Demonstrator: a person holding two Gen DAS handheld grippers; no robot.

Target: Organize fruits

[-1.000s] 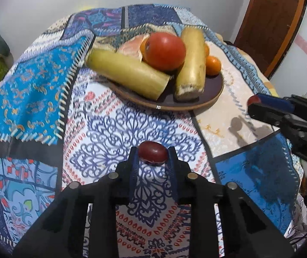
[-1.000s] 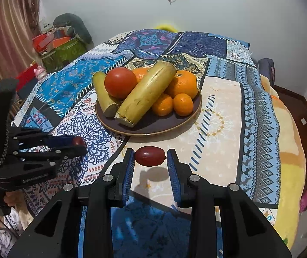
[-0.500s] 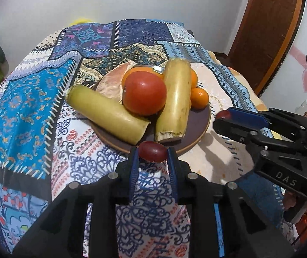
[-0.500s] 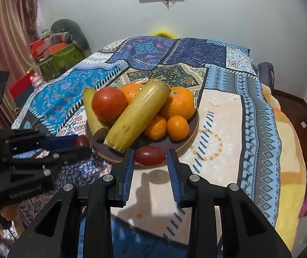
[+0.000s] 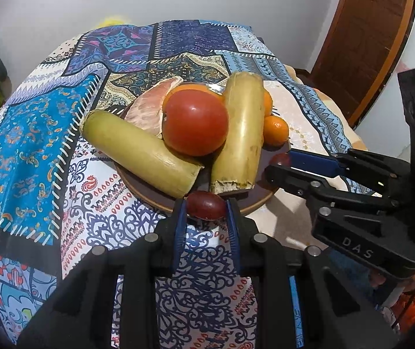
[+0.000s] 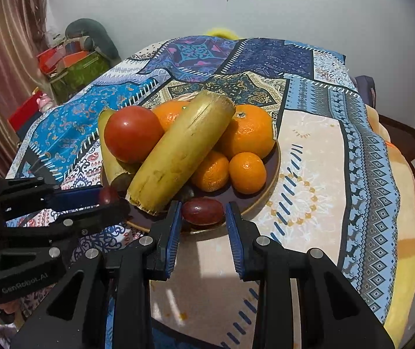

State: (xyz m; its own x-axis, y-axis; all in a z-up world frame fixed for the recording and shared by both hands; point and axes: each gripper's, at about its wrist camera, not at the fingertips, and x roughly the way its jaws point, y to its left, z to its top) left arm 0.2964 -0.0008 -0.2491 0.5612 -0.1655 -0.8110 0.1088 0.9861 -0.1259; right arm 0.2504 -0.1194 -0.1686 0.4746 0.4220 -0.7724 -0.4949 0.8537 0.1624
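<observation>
Left wrist view: our left gripper (image 5: pixel 206 205) pinches 1 dark red fruit (image 5: pixel 205 205) over the brown plate's (image 5: pixel 261 200) near rim. Our right gripper (image 6: pixel 203 210) clamps a second red fruit (image 6: pixel 202 210) above the same plate, beside the sugarcane piece (image 6: pixel 178 151).

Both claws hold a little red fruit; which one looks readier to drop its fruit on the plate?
Probably the right claw: its red fruit hangs over bare plate. The left claw is crowded by the stalks.
</observation>
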